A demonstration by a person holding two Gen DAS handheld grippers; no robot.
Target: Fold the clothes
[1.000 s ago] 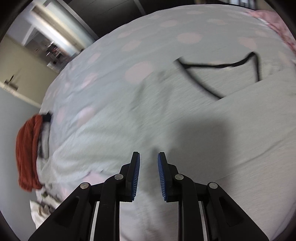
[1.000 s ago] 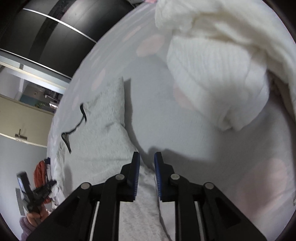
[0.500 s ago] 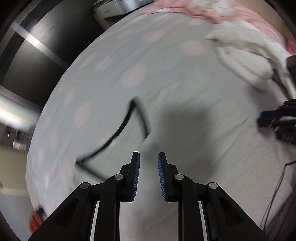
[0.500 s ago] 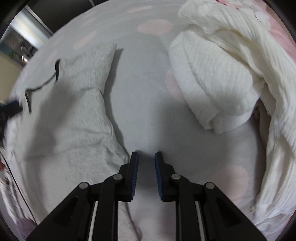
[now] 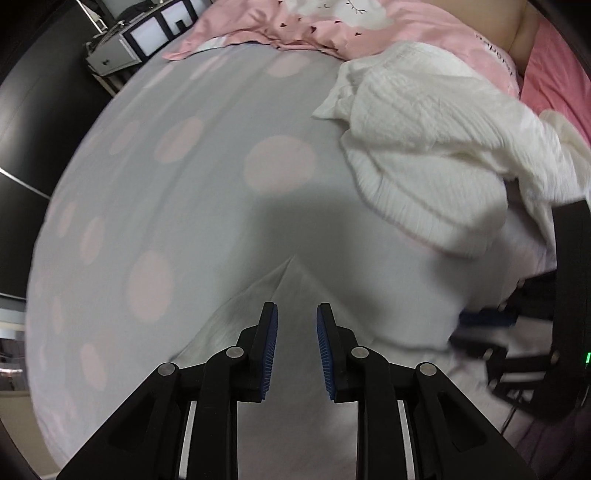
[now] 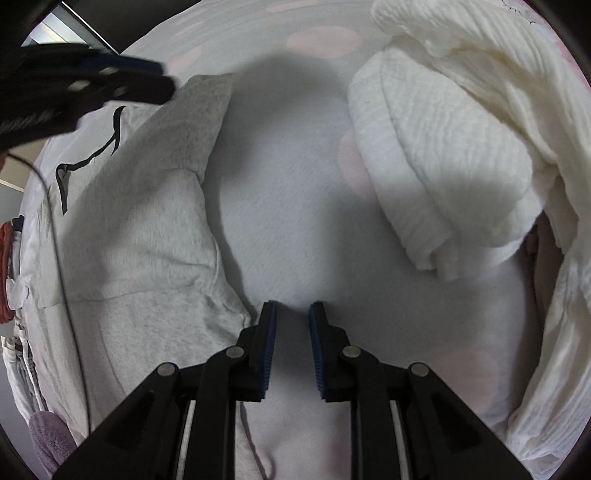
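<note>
A light grey T-shirt [image 6: 140, 229] with a black-trimmed neckline [image 6: 110, 147] lies flat on the bed, one sleeve [image 6: 199, 122] pointing away. My left gripper [image 5: 295, 332] hovers over the shirt near that sleeve's tip [image 5: 284, 269]. Its jaws are opening, with nothing between them. The right wrist view shows it blurred at the top left [image 6: 110, 81]. My right gripper [image 6: 291, 325] is open a narrow gap and holds nothing. It points down at the sheet just beside the shirt's edge, and shows blurred at the right of the left wrist view [image 5: 491, 325].
A crumpled white ribbed garment [image 6: 443, 166] [image 5: 424, 155] lies to the right. The bed sheet [image 5: 184, 177] is grey with pink dots. Pink bedding [image 5: 332, 26] and a small cabinet [image 5: 122, 51] are at the far end. A red cloth [image 6: 5, 266] lies at the left edge.
My left gripper has swept sideways from the neckline to the sleeve, rolling as it went, and now appears in the right wrist view. My right gripper stayed in place and turned a little.
</note>
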